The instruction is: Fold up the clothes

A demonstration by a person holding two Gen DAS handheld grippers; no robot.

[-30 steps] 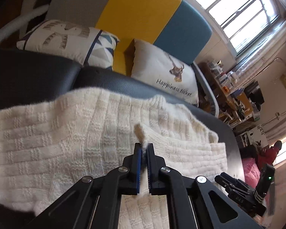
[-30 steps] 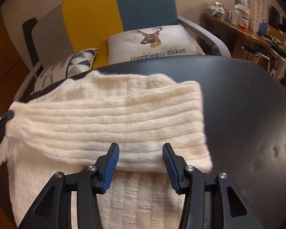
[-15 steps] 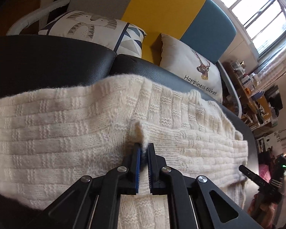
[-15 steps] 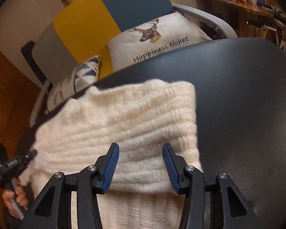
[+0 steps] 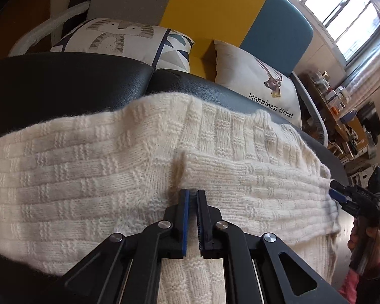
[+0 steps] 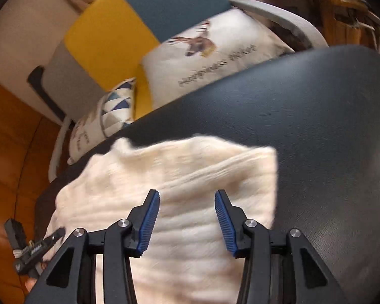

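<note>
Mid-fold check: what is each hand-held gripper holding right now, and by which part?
Left hand-held gripper pinches the cream knit sweater at the corner of its folded-over flap. Right hand-held gripper is open over it, holding nothing.

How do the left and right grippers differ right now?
The left gripper has its fingers nearly together, with cream sweater knit between them; the right gripper has its fingers spread wide, holding nothing. The left sits mid-garment; the right hovers near the sweater's edge. Both have blue pads.
</note>
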